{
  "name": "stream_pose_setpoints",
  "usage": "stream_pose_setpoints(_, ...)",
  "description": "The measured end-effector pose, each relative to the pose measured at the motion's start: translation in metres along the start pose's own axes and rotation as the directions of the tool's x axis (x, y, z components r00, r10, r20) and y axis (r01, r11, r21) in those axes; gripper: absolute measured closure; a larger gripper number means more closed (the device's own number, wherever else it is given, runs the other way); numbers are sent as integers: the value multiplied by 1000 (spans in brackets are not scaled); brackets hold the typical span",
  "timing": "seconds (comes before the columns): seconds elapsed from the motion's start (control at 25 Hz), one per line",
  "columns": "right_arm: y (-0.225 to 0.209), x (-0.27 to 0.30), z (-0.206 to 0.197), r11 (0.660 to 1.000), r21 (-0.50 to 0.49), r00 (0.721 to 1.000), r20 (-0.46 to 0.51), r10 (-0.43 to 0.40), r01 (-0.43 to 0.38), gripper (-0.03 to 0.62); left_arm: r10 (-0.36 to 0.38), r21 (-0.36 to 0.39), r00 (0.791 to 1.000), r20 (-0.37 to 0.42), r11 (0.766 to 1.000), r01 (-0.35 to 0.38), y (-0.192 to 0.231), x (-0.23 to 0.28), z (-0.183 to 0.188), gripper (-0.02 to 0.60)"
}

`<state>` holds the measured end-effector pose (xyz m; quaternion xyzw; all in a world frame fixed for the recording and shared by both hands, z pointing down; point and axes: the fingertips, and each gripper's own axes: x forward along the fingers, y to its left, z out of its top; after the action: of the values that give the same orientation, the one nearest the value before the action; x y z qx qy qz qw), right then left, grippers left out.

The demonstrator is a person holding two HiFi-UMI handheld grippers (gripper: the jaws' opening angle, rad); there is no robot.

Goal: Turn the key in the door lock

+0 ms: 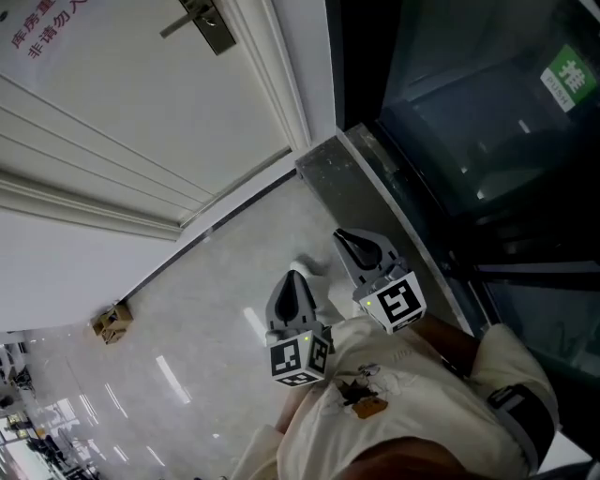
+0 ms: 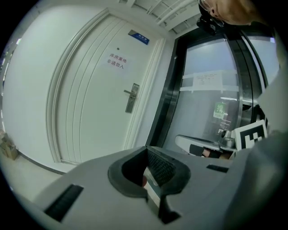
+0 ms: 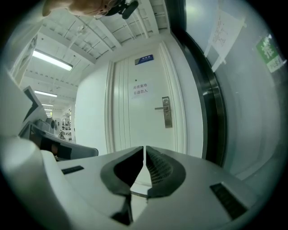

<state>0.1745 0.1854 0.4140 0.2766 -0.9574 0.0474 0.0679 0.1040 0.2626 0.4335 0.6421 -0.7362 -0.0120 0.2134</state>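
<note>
A white door (image 1: 112,122) stands shut ahead, with a metal lock plate and lever handle (image 1: 202,23). I cannot make out a key at this distance. The left gripper view shows the handle (image 2: 131,96) far off, as does the right gripper view (image 3: 166,112). Both grippers hang close to the person's body, well short of the door. My left gripper (image 1: 298,275) has its jaws together, and I make out nothing held between them (image 2: 146,148). My right gripper (image 1: 343,235) is shut too, its tips touching with nothing in them (image 3: 144,147).
A dark-framed glass door (image 1: 469,141) with a green sign (image 1: 567,80) stands right of the white door. A small cardboard box (image 1: 112,322) sits on the glossy floor by the wall on the left. A red-lettered notice (image 1: 47,28) is on the door.
</note>
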Motion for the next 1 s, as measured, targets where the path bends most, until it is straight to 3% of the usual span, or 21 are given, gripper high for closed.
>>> stream_pose_setpoints(0.32, -19, 157, 20, 993, -118, 1000, 28, 8, -5, 585, -33, -19, 999, 7, 999, 33, 94, 119, 36, 575)
stream_pose_setpoints(0.64, -74, 342, 98, 972, -177, 987, 64, -145, 154, 583, -80, 23, 995, 56, 997, 79, 204, 236, 162, 575)
stream_pose_setpoints(0.8, -118, 396, 132, 938, -224, 963, 114, -243, 263, 563, -108, 31, 992, 71, 994, 106, 218, 281, 191, 575)
stream_pose_setpoints(0.92, -147, 430, 148, 909, -286, 953, 106, -284, 303, 537, -126, 38, 990, 66, 992, 123, 218, 302, 201, 575)
stream_pose_setpoints(1.0, -164, 456, 158, 888, -336, 950, 111, -293, 314, 486, -126, 36, 990, 59, 992, 124, 218, 315, 205, 575)
